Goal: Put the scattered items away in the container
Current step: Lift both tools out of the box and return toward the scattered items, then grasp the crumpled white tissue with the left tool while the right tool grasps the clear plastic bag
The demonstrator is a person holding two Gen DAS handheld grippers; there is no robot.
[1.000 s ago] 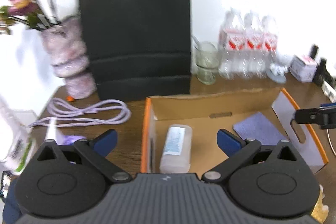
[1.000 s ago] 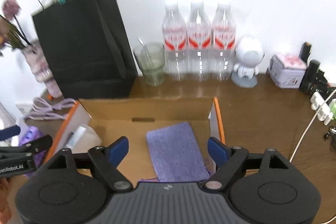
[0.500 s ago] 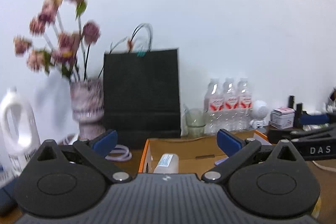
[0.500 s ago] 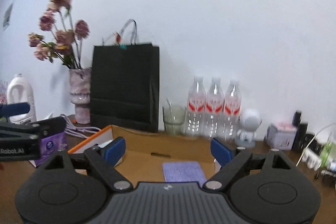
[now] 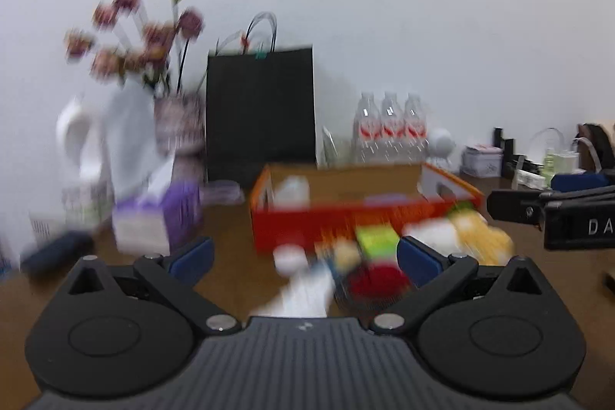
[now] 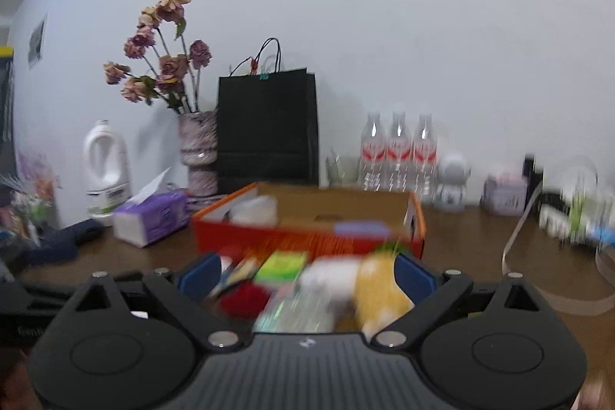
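Observation:
An orange cardboard box (image 5: 346,221) (image 6: 307,237) stands mid-table, with a white bottle (image 5: 294,189) and a purple cloth (image 6: 361,228) inside. In front of it lies a blurred heap: a yellow plush toy (image 6: 378,285), a green pack (image 6: 282,266), a red thing (image 6: 244,298) and a white piece (image 5: 303,291). My left gripper (image 5: 305,258) is open over the heap. My right gripper (image 6: 307,273) has its jaws opening; the heap shows between the fingers but no pad presses on it. The right gripper (image 5: 557,206) also reaches in from the right in the left wrist view.
Along the wall stand a black paper bag (image 6: 269,129), a vase of dried flowers (image 6: 198,148), three water bottles (image 6: 398,152), a white robot figure (image 6: 453,179) and a white jug (image 6: 105,164). A purple tissue pack (image 6: 152,218) lies left of the box. A cable (image 6: 515,241) runs at the right.
Both grippers have pulled back from over the box and sunk toward the table. The heap of loose items in front of the box has come into view. The right jaws stand a little wider.

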